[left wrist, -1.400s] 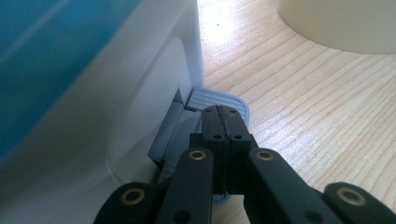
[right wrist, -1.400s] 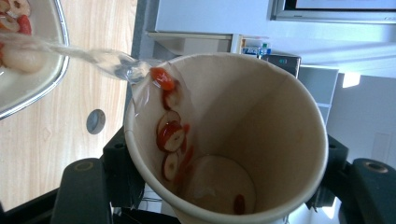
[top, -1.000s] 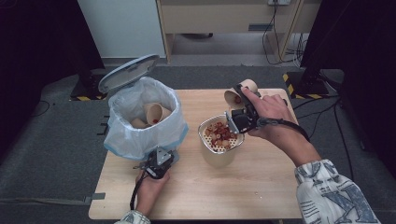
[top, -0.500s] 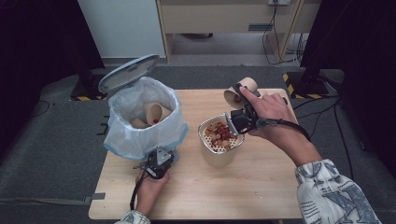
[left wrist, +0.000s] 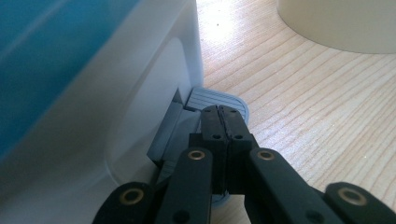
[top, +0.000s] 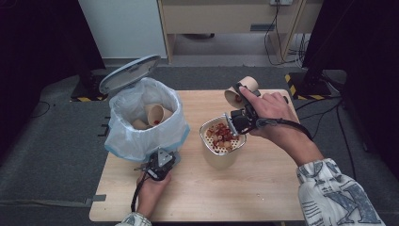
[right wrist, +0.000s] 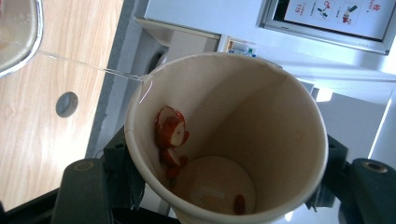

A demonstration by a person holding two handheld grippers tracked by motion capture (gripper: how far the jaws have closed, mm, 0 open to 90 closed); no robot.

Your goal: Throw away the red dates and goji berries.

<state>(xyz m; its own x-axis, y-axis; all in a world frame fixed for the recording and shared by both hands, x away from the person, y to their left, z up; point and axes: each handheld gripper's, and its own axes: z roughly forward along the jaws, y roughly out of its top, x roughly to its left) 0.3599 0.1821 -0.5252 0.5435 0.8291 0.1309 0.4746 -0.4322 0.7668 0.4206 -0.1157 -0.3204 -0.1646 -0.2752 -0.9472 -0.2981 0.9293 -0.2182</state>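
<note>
Paper cup tipping over the strainer pot

The right gripper [top: 236, 104] is clamping a paper cup [right wrist: 224, 140] tilted above the strainer pot [top: 221, 141]; the left gripper [left wrist: 223, 116], jaws closed empty, is pressing the bin pedal [left wrist: 212, 99].

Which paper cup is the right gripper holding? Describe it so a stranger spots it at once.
On the wooden table, right of the bagged bin, stands a strainer-topped container. Just beyond it, the right gripper clamps a tipped paper cup; the other cups lie in the bin.

On the pale wooden table [top: 263, 188], the lidded white bin lined with a blue bag [top: 146, 125] stands left of the beige strainer-topped tub [top: 220, 150], paper cups [top: 153, 115] inside it.
</note>
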